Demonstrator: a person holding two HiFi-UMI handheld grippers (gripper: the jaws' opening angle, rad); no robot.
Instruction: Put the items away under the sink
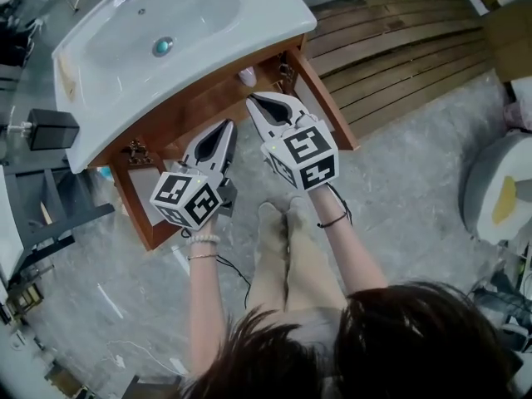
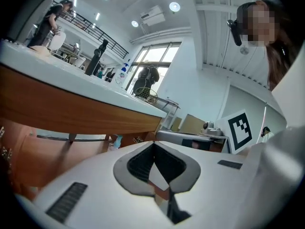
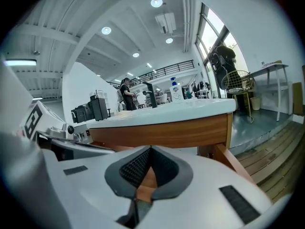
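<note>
Under the white sink (image 1: 195,23), the wooden cabinet (image 1: 187,106) has its left door (image 1: 137,196) and right door (image 1: 326,100) swung open. The left gripper (image 1: 227,127) hangs before the sink's front edge, jaws together and empty. Just right of it, the right gripper (image 1: 253,102) is likewise closed on nothing. A small pale item (image 1: 248,76) sits inside, beneath the sink's front edge.

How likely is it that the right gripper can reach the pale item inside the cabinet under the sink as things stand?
Probably yes. The cabinet door stands open, and the right gripper points toward the pale item just inside, with nothing between them. Its shut, empty jaws must open first.
</note>
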